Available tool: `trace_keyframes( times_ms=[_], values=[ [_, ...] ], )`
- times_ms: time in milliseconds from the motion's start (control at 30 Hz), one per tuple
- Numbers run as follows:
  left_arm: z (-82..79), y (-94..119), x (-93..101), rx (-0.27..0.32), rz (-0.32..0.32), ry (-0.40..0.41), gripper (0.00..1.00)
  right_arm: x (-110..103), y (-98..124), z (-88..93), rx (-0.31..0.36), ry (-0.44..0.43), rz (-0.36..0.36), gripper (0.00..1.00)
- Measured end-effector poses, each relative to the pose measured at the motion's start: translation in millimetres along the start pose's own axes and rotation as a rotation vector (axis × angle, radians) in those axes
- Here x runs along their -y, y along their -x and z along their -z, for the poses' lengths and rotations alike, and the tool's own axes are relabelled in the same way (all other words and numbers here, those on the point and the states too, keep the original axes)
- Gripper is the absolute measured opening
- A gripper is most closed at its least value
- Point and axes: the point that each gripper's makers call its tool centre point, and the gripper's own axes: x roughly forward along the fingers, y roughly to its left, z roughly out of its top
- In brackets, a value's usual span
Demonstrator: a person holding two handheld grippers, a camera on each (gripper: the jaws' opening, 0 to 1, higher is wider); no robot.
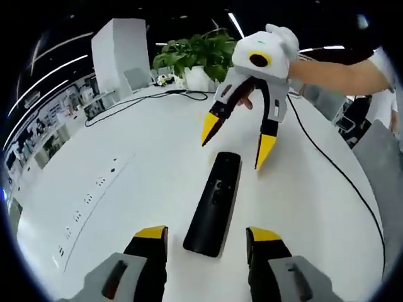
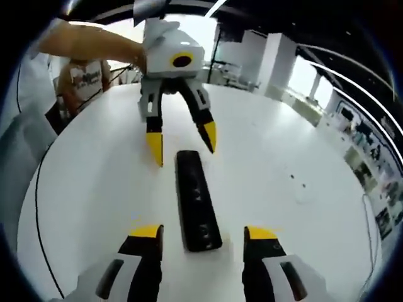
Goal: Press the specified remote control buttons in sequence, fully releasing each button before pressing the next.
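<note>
A black remote control (image 1: 214, 204) lies flat on the white table (image 1: 126, 189), its long axis running between the two grippers; in the left gripper view it points away from the camera toward the right gripper (image 1: 238, 139). In the right gripper view the remote control (image 2: 196, 200) runs toward the left gripper (image 2: 182, 142). Both grippers have yellow-tipped jaws spread wide, holding nothing, each pair straddling one end of the remote without visible contact. The right gripper angles downward, held by a person's hand (image 1: 283, 38) with the forearm extending right. A black cable (image 1: 327, 157) trails across the table; a potted plant (image 1: 195, 53) stands beyond.
</note>
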Motion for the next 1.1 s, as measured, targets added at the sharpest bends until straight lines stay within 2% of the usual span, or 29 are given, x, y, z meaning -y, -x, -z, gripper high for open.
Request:
trace_keyframes(
  times_ms=[133,333,400,433,500,533,600,700,867,967,1033,1100],
  values=[
    [-4.3,2.5,-8.2,0.057,-0.045,0.023,0.59,11.0,2.3,-0.3,0.045,-0.017,0.056,0.63],
    [-11.4,9.1,-25.7,0.163,-0.185,0.119,0.69,23.2,13.8,-8.2,0.139,-0.098,0.192,0.83],
    [-13.7,12.3,-21.2,0.171,-0.247,0.107,0.70,27.9,17.5,-8.1,0.148,-0.107,0.238,0.83],
    [-17.6,15.1,-17.6,0.200,-0.290,0.117,0.72,30.2,19.6,-8.8,0.167,-0.127,0.272,0.84],
    [-19.8,22.1,-18.9,0.240,-0.365,0.123,0.78,28.2,22.2,-8.9,0.185,-0.139,0.294,0.88],
    [-21.1,25.5,-20.7,0.264,-0.401,0.134,0.82,34.8,21.7,-6.8,0.193,-0.167,0.341,0.90],
    [-18.1,33.5,-23.9,0.295,-0.481,0.204,0.89,34.1,24.4,-1.7,0.195,-0.200,0.381,0.99],
    [-9.3,43.9,-24.3,0.316,-0.572,0.298,0.97,28.0,34.0,3.7,0.201,-0.233,0.460,0.99],
    [2.3,67.6,-19.5,0.365,-0.724,0.376,1.00,20.6,57.9,19.3,0.225,-0.369,0.604,0.99],
    [6.4,78.4,-10.0,0.381,-0.755,0.396,1.00,10.5,68.4,23.8,0.251,-0.443,0.624,0.99],
    [9.9,86.2,-4.8,0.381,-0.783,0.413,1.00,5.7,80.2,26.3,0.261,-0.462,0.671,0.99],
    [10.0,95.3,3.3,0.410,-0.798,0.440,1.00,2.7,90.4,28.1,0.276,-0.503,0.716,0.99]
  ],
)
